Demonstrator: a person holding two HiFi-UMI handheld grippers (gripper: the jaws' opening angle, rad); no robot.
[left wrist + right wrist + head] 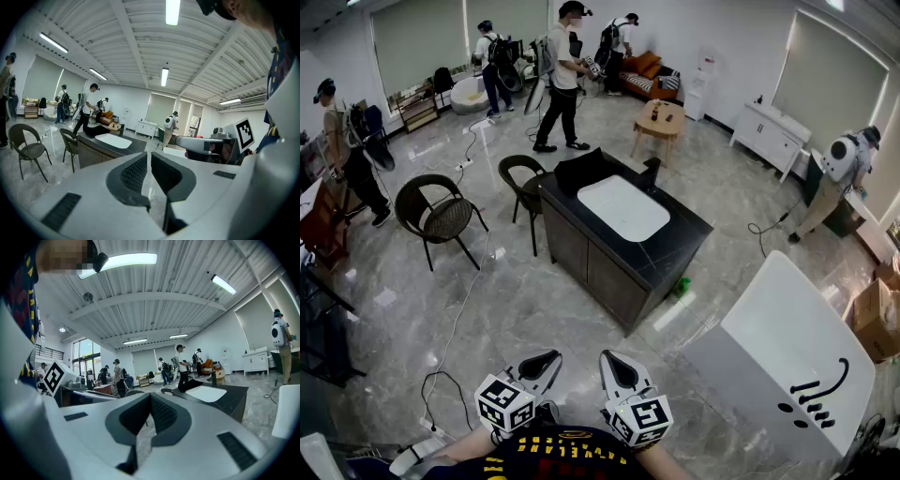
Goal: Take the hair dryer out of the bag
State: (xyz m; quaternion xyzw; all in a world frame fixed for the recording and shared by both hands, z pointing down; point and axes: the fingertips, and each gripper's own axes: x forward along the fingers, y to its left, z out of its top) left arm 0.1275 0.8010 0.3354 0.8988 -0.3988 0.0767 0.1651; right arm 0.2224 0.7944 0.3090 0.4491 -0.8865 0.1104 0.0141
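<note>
Glossy grey marble floor (516,300) separates the person from the black stone-topped cabinet (670,246) with its rounded white basin (623,208); a round dark wicker chair (441,214) stands to the left, and a smooth white tub (787,328) near right. The floppy black bag (581,171) lies on the cabinet's far left corner, the hair dryer out of sight. The left gripper (546,361) and right gripper (617,364), both near, have their jaws closed together on nothing.

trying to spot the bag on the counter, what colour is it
The bag is black, at the far end of the counter; clearest in the head view.
</note>
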